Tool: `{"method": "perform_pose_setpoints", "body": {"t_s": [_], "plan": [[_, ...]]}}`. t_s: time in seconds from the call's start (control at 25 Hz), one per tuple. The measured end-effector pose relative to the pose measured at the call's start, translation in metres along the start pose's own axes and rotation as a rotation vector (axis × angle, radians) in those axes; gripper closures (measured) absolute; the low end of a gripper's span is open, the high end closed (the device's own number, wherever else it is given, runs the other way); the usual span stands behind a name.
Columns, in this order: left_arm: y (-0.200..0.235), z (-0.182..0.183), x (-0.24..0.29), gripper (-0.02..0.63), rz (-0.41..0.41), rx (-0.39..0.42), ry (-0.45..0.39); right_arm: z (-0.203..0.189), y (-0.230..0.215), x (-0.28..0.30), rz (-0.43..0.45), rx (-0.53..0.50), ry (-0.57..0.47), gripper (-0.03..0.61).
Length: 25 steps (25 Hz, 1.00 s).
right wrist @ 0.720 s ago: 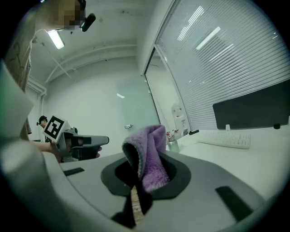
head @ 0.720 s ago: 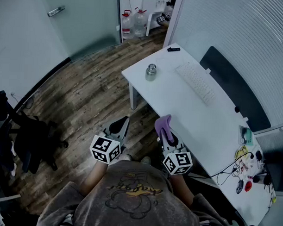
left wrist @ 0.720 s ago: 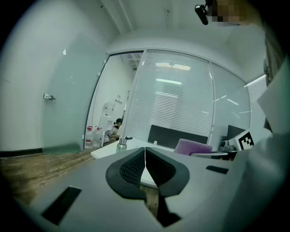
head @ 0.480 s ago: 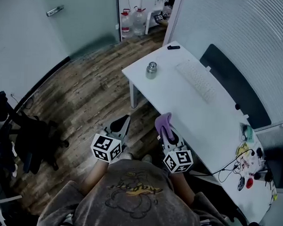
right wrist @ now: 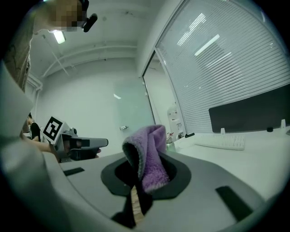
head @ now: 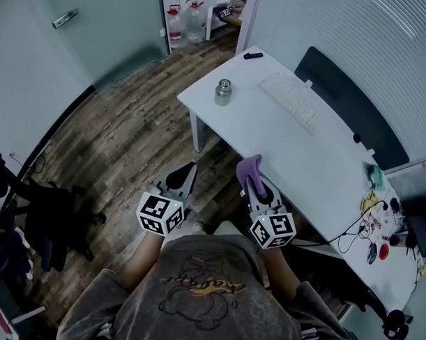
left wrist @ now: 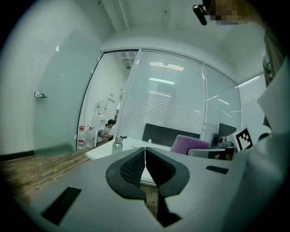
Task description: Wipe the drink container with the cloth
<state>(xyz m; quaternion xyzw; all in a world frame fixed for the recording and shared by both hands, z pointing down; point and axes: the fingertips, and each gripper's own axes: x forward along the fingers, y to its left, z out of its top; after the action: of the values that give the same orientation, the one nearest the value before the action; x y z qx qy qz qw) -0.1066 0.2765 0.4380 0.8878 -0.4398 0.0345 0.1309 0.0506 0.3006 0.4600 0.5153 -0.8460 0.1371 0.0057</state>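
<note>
The drink container (head: 223, 91) is a small steel flask standing near the far left corner of the white desk (head: 318, 162); it also shows in the left gripper view as a flask (left wrist: 118, 144). My right gripper (head: 251, 180) is shut on a purple cloth (head: 249, 167), held over the desk's near edge, well short of the flask. In the right gripper view the cloth (right wrist: 149, 154) sticks up from between the jaws. My left gripper (head: 185, 177) is shut and holds nothing, hanging over the wooden floor left of the desk; its pads (left wrist: 145, 164) meet.
A white keyboard (head: 292, 102) and a dark monitor (head: 348, 104) sit at the desk's back. A small black object (head: 252, 56) lies at the far corner. Cables and small items (head: 378, 227) clutter the right end. A black chair (head: 44, 216) stands left. Water bottles (head: 185, 22) stand by the doorway.
The view has shifted, so the desk and flask sit a little higher and further left. Both grippers keep their hold and their places before the person.
</note>
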Motion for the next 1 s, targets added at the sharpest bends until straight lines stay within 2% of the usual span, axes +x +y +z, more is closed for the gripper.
{"method": "perform_pose_setpoints", "body": {"t_s": [0.24,0.52,0.72,1.0], "plan": [[0.009,-0.002,0.011,0.592,-0.018,-0.010,-0.002,0.001,-0.009,0.006,-0.041,-0.002,-0.016,0.529],[0.039,-0.003,0.036,0.594,0.006,-0.021,-0.005,0.004,-0.027,0.038,-0.048,-0.006,-0.015,0.529],[0.059,0.005,0.068,0.593,0.014,-0.011,-0.004,0.009,-0.053,0.073,-0.041,-0.015,0.001,0.529],[0.094,0.022,0.128,0.593,0.030,-0.035,0.017,0.025,-0.097,0.131,-0.019,-0.002,0.029,0.529]]}}
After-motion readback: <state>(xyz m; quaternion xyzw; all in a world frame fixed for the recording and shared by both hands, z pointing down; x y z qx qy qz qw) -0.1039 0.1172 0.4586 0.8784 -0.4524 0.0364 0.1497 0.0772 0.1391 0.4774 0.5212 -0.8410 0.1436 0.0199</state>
